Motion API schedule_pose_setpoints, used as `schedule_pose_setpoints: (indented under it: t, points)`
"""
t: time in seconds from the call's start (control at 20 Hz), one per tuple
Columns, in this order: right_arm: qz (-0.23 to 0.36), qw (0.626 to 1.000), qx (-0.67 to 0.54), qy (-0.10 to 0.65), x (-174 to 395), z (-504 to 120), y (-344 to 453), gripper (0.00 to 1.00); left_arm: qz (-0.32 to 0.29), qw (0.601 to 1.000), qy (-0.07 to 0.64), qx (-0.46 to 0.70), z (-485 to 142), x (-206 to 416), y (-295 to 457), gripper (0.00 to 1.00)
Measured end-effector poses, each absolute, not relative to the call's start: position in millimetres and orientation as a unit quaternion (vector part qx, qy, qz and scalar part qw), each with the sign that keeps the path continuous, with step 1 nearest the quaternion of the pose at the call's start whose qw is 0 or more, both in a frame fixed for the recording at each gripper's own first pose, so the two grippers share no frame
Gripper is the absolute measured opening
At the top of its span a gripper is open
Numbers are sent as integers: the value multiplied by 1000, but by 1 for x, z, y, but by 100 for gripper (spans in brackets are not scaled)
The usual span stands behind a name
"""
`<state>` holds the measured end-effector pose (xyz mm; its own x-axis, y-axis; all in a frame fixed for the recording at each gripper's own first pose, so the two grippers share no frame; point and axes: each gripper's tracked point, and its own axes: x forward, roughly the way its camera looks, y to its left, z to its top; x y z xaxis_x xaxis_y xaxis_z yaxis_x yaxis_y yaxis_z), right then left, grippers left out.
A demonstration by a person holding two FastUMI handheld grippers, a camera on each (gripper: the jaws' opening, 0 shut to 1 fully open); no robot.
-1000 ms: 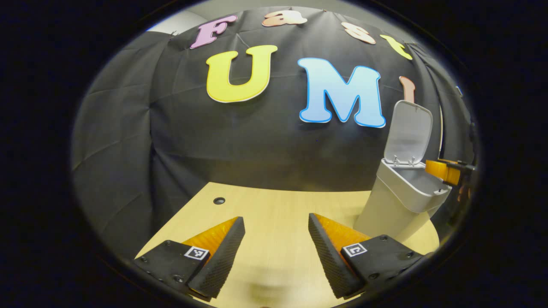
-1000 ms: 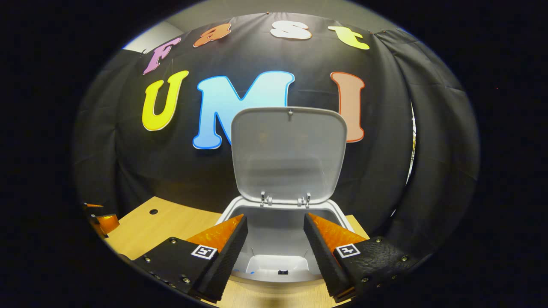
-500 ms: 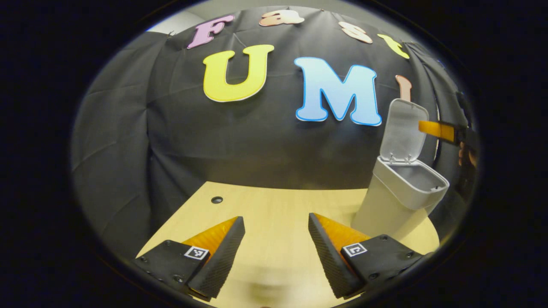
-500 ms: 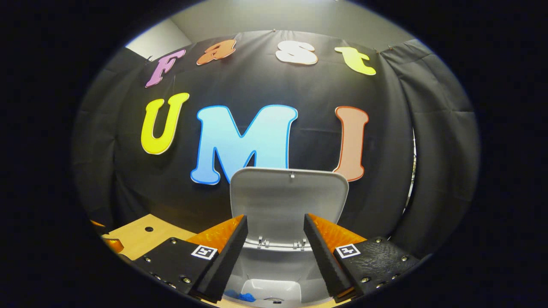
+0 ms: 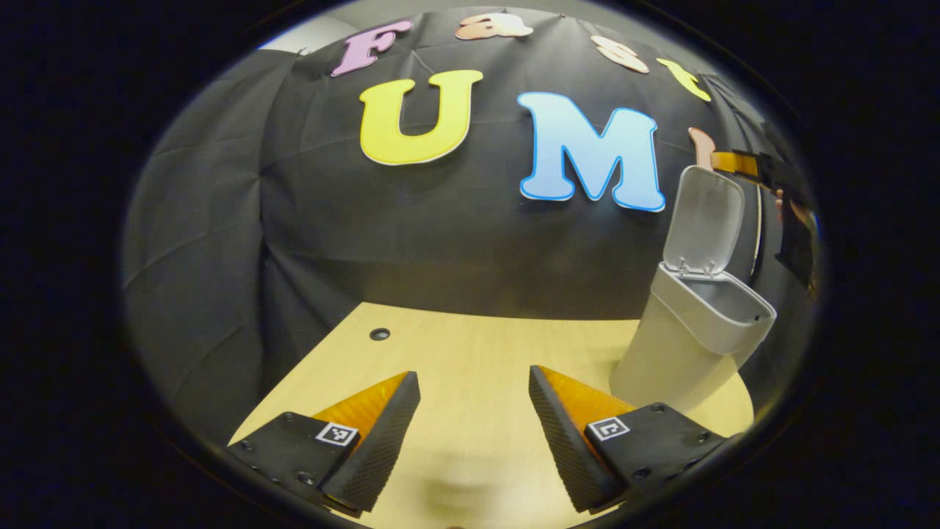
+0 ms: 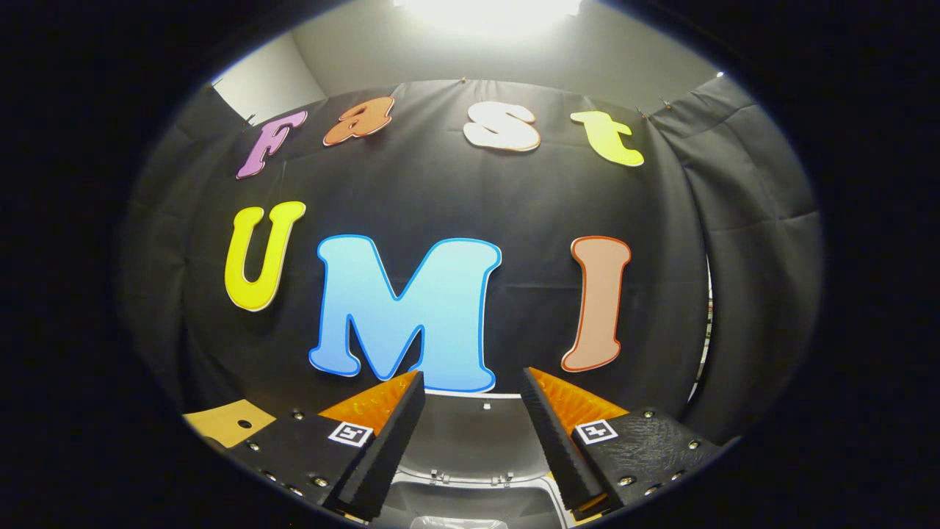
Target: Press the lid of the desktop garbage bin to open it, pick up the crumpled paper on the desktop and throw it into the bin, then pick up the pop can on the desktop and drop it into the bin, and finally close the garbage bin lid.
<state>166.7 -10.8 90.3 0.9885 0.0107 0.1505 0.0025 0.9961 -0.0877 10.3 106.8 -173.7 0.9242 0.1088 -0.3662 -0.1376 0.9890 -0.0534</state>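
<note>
The grey desktop bin [image 5: 687, 353] stands at the table's right end with its lid [image 5: 703, 224] raised upright. My left gripper [image 5: 473, 376] hovers open over the bare wooden table [image 5: 470, 345], well left of the bin, holding nothing. My right gripper [image 5: 725, 160] shows in the left gripper view just above and beside the lid's top edge, with a hand behind it. In the right gripper view my right gripper [image 6: 470, 378] is open and empty, the upright lid [image 6: 470, 433] sits low between its fingers, and the bin's rim [image 6: 470, 481] lies below. What is inside the bin is hidden.
A small round hole [image 5: 379, 334] is set in the table near its far left corner, and that corner [image 6: 220, 425] appears low left in the right gripper view. The black cloth wall stands close behind the bin and the table's back edge.
My right gripper has risen from the bin's mouth to the height of the lid's top edge, still open. My left gripper has barely moved.
</note>
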Motion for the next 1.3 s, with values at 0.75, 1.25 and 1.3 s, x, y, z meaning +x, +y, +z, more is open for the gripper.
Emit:
schedule_pose_setpoints:
  t: [0.75,1.25,1.3]
  points:
    - [-4,997,-44,-67,171,79,-10,88,86,975,196,-52,-190,9,127,100]
    - [10,999,-35,-21,92,26,-7,88,49,979,189,-64,-185,18,94,100]
    - [10,999,-32,-12,87,18,-7,88,45,979,188,-64,-184,18,91,98]
